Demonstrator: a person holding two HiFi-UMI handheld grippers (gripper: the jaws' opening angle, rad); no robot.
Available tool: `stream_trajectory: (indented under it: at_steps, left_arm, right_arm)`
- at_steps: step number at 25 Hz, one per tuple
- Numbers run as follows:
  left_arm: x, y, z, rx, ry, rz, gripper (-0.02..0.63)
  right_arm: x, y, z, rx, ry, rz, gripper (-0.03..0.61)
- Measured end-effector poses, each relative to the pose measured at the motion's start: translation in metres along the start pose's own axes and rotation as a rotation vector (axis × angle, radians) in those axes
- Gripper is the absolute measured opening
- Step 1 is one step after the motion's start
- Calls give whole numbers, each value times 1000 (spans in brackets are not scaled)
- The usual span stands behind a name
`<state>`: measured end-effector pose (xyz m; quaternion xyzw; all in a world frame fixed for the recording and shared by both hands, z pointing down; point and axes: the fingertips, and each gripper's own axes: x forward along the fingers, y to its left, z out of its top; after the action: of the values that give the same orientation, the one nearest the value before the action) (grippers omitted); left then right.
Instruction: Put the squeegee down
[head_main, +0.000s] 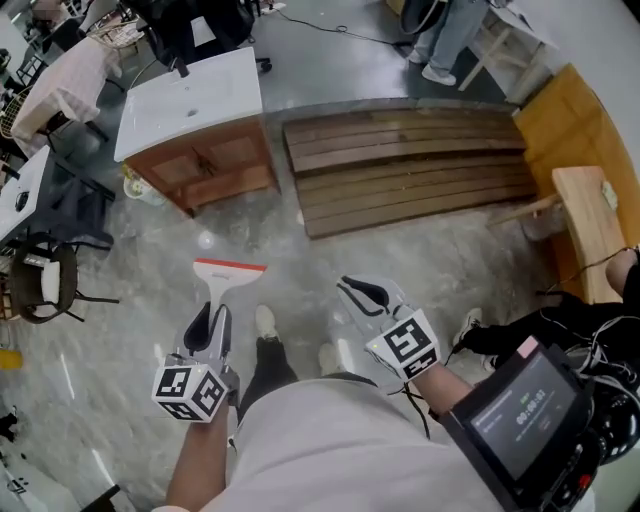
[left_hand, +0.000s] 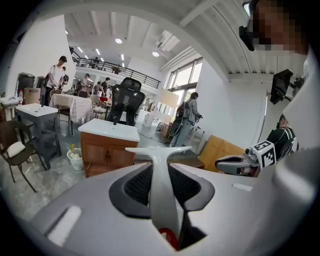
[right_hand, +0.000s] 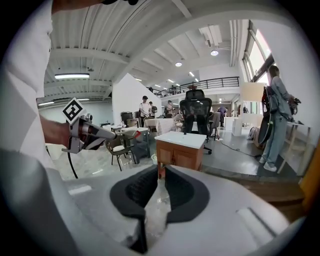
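Note:
The squeegee (head_main: 228, 272) has a white handle and a wide head with an orange-red strip along its edge. My left gripper (head_main: 212, 315) is shut on its handle and holds it out over the grey floor at about waist height. In the left gripper view the white handle (left_hand: 162, 200) runs up between the black pads, and the head (left_hand: 159, 150) lies crosswise beyond them. My right gripper (head_main: 362, 293) hangs beside it on the right, shut, with nothing between its pads (right_hand: 177, 187). Each gripper shows in the other's view: the right gripper (left_hand: 235, 164) and the left gripper (right_hand: 95, 132).
A wooden cabinet with a white sink top (head_main: 190, 100) stands ahead on the left, with a small bucket (head_main: 140, 185) beside it. A slatted wooden platform (head_main: 410, 165) lies ahead on the right. A brown chair (head_main: 40, 285) is at the left and a wooden bench (head_main: 590, 225) at the right. People stand farther back.

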<state>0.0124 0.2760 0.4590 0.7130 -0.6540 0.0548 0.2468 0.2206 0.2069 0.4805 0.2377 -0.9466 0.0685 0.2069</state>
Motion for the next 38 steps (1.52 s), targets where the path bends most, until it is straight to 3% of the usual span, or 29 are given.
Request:
stream_trajectory:
  at_steps: [7, 12, 16, 19, 27, 38]
  left_arm:
    - [86, 92, 56, -4, -2, -41, 107]
    - [136, 143, 103, 16, 17, -113, 107]
    - [182, 178, 126, 61, 39, -178, 107]
    - [216, 199, 142, 45, 42, -184, 107]
    - [318, 223, 175, -18, 35, -98, 107]
    - [488, 225, 238, -108, 2, 116, 107]
  right_arm:
    - [104, -52, 67, -15, -11, -84, 32]
    - [170, -60, 119, 16, -15, -121, 32]
    - [217, -67, 139, 43, -16, -149, 32]
    - [241, -83, 153, 44, -9, -170, 32]
    - [278, -157, 164, 61, 5, -171, 32]
    - [310, -322, 173, 18, 1, -85, 32]
